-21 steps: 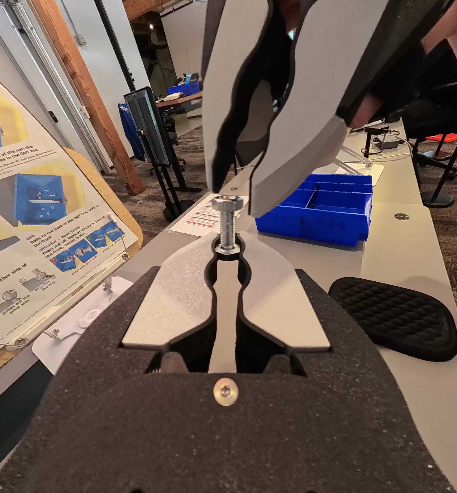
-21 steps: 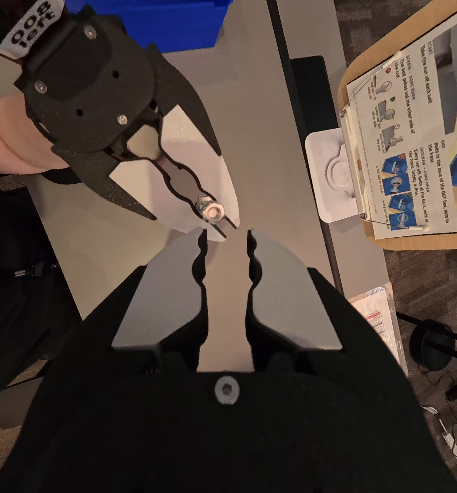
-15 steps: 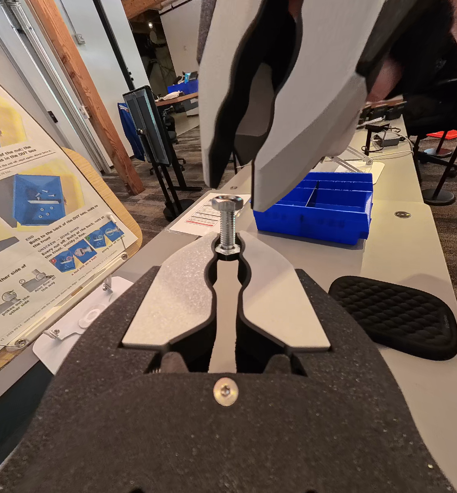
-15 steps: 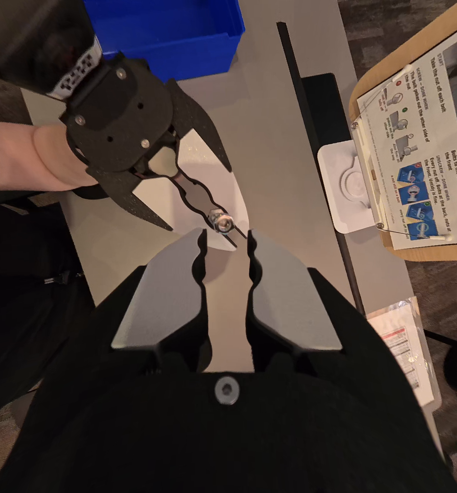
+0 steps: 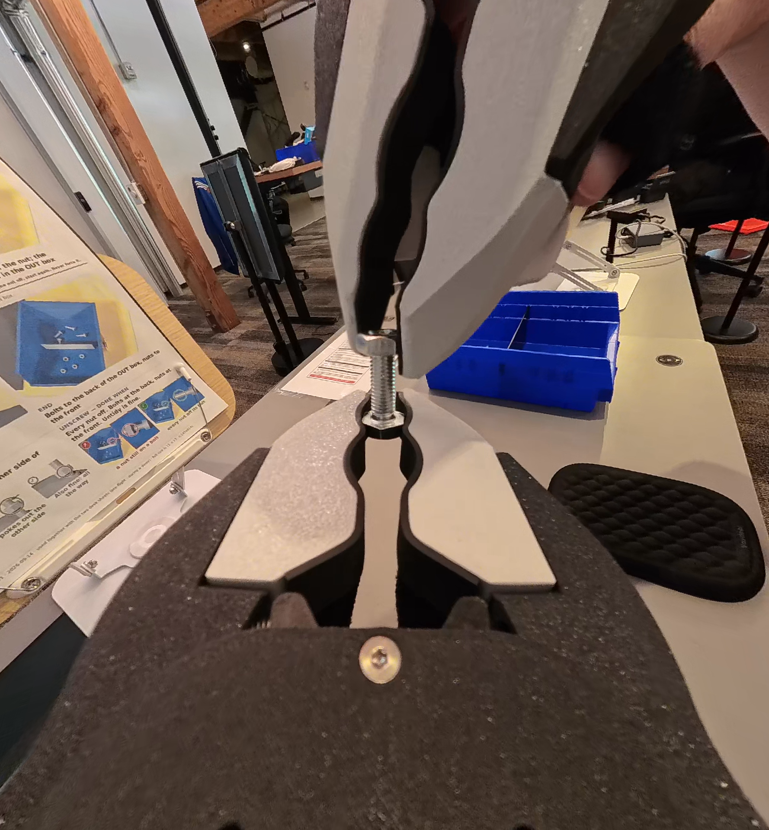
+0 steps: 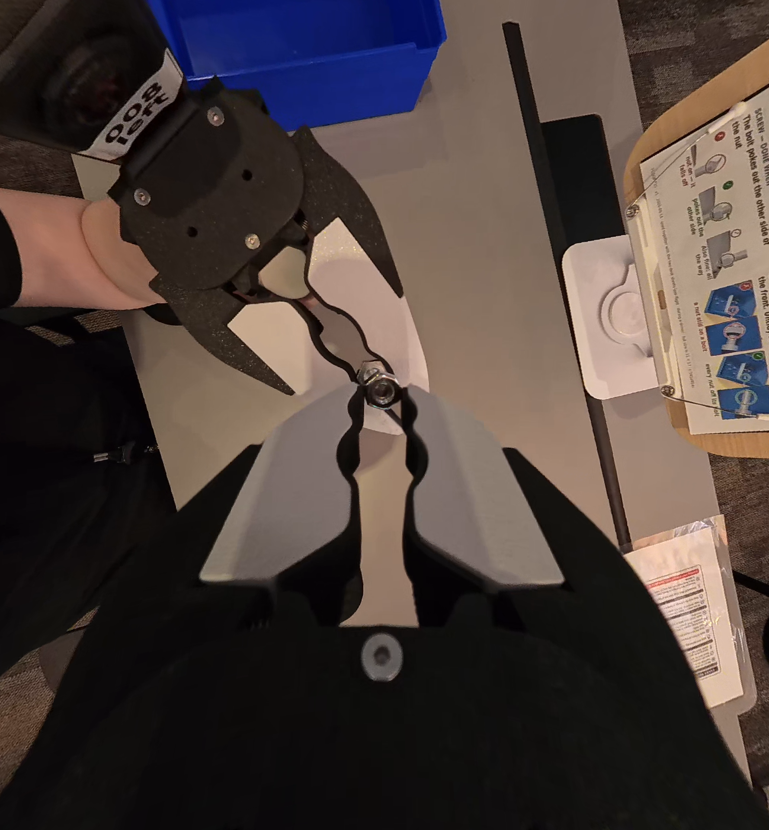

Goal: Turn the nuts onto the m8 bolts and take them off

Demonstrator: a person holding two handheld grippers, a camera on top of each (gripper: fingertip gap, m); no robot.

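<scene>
My left wrist camera looked level along the table (image 5: 643,426), very close. My right one faced straight down from above. Both shared the bolt (image 5: 383,381) (image 6: 382,391).

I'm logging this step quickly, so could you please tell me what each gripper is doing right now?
Left gripper: shut on the nut, bolt standing upright.
Right gripper: closed around the bolt head.
</scene>
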